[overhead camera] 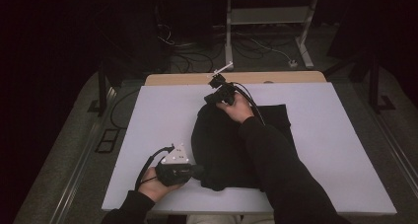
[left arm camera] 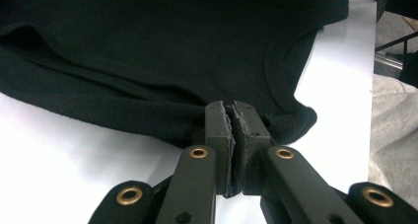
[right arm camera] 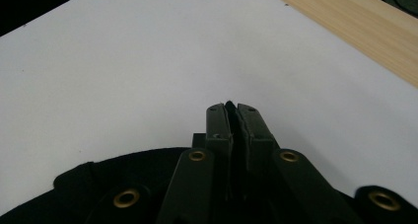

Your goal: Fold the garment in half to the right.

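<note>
A black garment (overhead camera: 222,145) lies crumpled on the white board (overhead camera: 335,150). My left gripper (overhead camera: 199,170) is at the garment's near left edge, shut on its hem. In the left gripper view the jaws (left arm camera: 232,110) pinch the folded edge of the black cloth (left arm camera: 148,46). My right gripper (overhead camera: 209,99) is at the garment's far edge, slightly raised. In the right gripper view its jaws (right arm camera: 230,108) are shut with a thin strip of black cloth between them, and more of the cloth (right arm camera: 148,169) hangs beneath. The right forearm lies across the garment and hides part of it.
A strip of wooden tabletop (overhead camera: 187,79) shows beyond the board's far edge, also seen as wood (right arm camera: 345,26). Cables (overhead camera: 197,56) and a metal frame (overhead camera: 266,17) are on the floor behind the table. A grey trouser leg (left arm camera: 394,135) is at the table's near edge.
</note>
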Available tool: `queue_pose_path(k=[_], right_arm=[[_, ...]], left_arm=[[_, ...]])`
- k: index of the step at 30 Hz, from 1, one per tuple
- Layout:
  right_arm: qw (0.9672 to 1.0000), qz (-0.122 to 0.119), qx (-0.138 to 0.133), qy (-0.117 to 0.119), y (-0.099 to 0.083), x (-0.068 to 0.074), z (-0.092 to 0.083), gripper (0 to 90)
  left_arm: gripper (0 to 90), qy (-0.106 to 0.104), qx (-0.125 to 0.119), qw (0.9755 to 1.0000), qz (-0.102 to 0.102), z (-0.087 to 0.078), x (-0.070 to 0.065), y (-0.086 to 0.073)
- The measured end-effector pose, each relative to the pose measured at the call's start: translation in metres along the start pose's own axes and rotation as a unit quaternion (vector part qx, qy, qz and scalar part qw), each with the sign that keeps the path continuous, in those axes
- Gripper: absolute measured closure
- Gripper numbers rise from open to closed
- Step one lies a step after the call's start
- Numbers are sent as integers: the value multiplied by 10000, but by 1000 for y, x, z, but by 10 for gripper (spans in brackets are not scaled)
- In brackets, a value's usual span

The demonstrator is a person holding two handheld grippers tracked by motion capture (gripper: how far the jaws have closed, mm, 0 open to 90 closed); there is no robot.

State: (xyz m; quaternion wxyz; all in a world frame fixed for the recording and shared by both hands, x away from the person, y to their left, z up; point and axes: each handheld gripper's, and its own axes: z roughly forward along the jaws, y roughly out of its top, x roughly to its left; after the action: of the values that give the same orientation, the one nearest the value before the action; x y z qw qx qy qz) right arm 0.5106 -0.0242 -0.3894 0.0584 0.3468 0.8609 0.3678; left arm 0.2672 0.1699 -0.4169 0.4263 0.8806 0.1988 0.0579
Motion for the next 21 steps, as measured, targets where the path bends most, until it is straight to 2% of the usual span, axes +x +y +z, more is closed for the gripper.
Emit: queue_pose_path(k=[13, 15, 21], right_arm=[[9998, 45, -142, -92, -4, -12, -20, 832], [9998, 63, -170, -93, -4, -13, -22, 832], [9996, 98, -250, -85, -7, -17, -30, 832]], left_arm=[[844, -63, -187, 9998, 77, 5, -5, 15], [845, -89, -197, 9997, 142, 5, -6, 16], [846, -137, -249, 9995, 141, 7, -8, 21]])
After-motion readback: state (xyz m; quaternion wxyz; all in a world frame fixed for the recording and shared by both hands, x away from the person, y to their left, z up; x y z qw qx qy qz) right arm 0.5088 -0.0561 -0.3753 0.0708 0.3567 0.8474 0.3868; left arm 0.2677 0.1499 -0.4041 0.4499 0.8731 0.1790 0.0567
